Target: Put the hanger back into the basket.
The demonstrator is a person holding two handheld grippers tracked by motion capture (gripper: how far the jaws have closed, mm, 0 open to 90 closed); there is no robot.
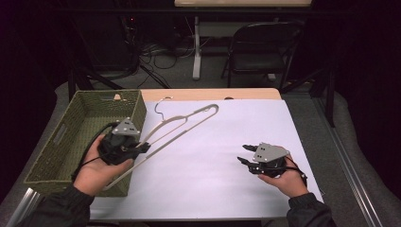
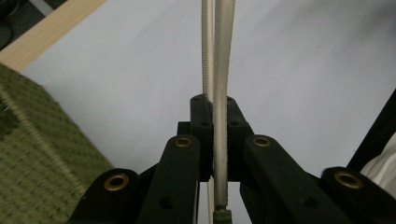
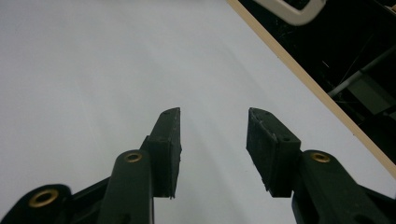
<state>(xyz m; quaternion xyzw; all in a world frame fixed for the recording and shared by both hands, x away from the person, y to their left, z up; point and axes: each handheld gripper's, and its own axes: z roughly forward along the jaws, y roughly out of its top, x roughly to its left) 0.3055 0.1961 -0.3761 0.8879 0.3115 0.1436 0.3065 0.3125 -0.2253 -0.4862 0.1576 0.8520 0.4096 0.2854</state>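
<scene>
Far left, the green woven basket (image 1: 61, 142) is sitting on the worktop (image 1: 222, 156). Just beside its right wall, you are holding the left tongs (image 1: 142, 147) clamped on the cream clothes hanger (image 1: 182, 124). In the left gripper view the pads are pressing a hanger (image 2: 219, 70) arm from both sides, and the rest is running straight ahead, away from the tongs. Its hook is pointing toward the far edge, its lower end lying against the basket. Well apart at right, your right tongs (image 1: 246, 155) are standing parted (image 3: 212, 135), gripping nothing, above bare white worktop.
</scene>
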